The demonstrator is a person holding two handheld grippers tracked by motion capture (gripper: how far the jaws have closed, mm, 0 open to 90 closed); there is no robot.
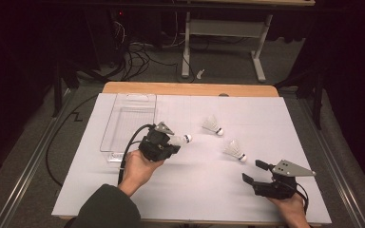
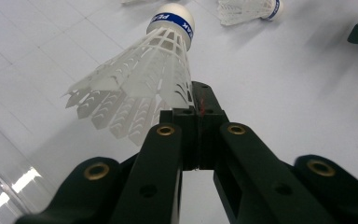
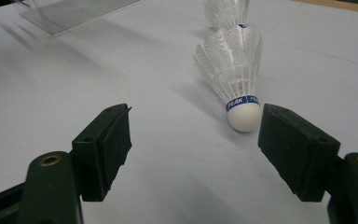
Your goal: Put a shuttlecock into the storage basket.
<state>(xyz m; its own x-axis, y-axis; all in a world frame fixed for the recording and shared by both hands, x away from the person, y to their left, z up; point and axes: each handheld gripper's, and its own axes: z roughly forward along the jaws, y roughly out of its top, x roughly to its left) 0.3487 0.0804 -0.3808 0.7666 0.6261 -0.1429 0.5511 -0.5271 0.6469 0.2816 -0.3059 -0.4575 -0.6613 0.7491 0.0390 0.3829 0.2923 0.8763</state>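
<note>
Shuttlecocks are going into the clear tray (image 1: 128, 107), it seems, and you are carrying one now. Nearest you, your right gripper (image 1: 254, 172) is sitting wide open and empty on the white mat (image 1: 190, 190), its jaws flanking the cork of the near shuttlecock (image 3: 235, 70). Your left gripper (image 1: 171, 145) is pinching the skirt of the held shuttlecock (image 2: 142, 79), jaws closed tight, just beside the tray. Farther off, the far shuttlecock (image 1: 213, 125) is lying loose. Next you are likely swinging left over the tray and releasing.
</note>
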